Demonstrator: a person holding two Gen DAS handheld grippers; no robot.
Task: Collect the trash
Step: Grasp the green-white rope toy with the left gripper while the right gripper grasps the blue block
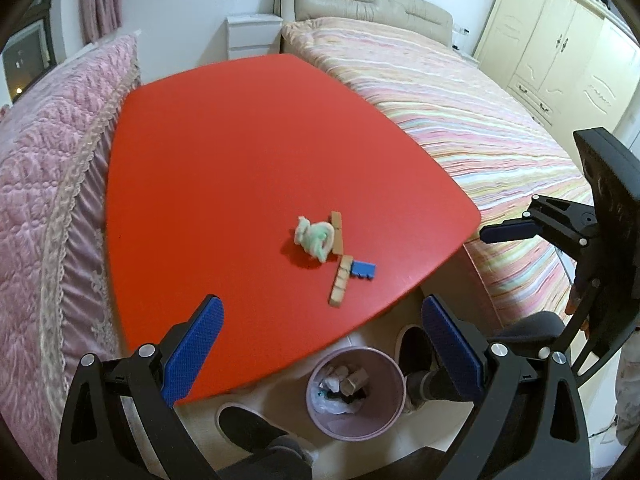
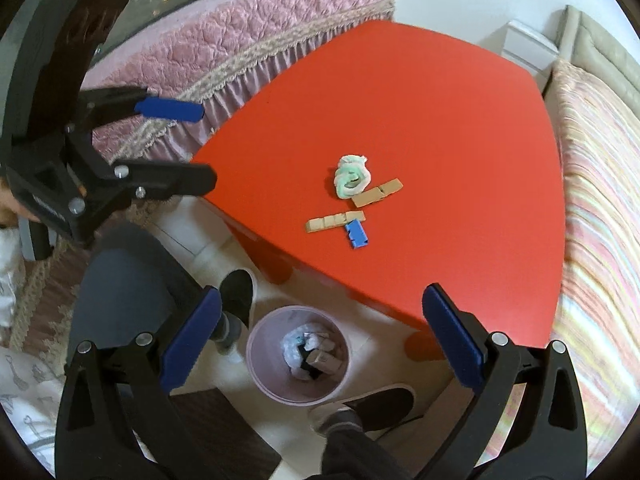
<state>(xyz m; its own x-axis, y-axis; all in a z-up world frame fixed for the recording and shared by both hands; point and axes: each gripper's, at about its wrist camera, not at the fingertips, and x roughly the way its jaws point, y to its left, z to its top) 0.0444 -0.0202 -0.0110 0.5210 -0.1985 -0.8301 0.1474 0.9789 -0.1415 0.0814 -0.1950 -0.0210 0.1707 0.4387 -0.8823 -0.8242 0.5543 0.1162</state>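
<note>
On the red table (image 1: pixel 224 152) lie a crumpled pale green and white wad (image 1: pixel 315 237), two tan wooden strips (image 1: pixel 340 282) and a small blue block (image 1: pixel 363 269); the right wrist view shows the wad (image 2: pixel 351 178), a strip (image 2: pixel 335 221) and the block (image 2: pixel 356 233) too. A pink bin (image 1: pixel 355 394) with trash inside stands on the floor below the table's near edge, also in the right wrist view (image 2: pixel 298 356). My left gripper (image 1: pixel 320 344) is open and empty above the table edge. My right gripper (image 2: pixel 320 340) is open and empty above the bin.
A striped bed (image 1: pixel 460 120) flanks the table on the right, a pink quilted bed (image 1: pixel 44 184) on the left. A white nightstand (image 1: pixel 252 36) and cream wardrobe (image 1: pixel 560 56) stand behind. The person's feet in dark shoes (image 2: pixel 236 296) are beside the bin.
</note>
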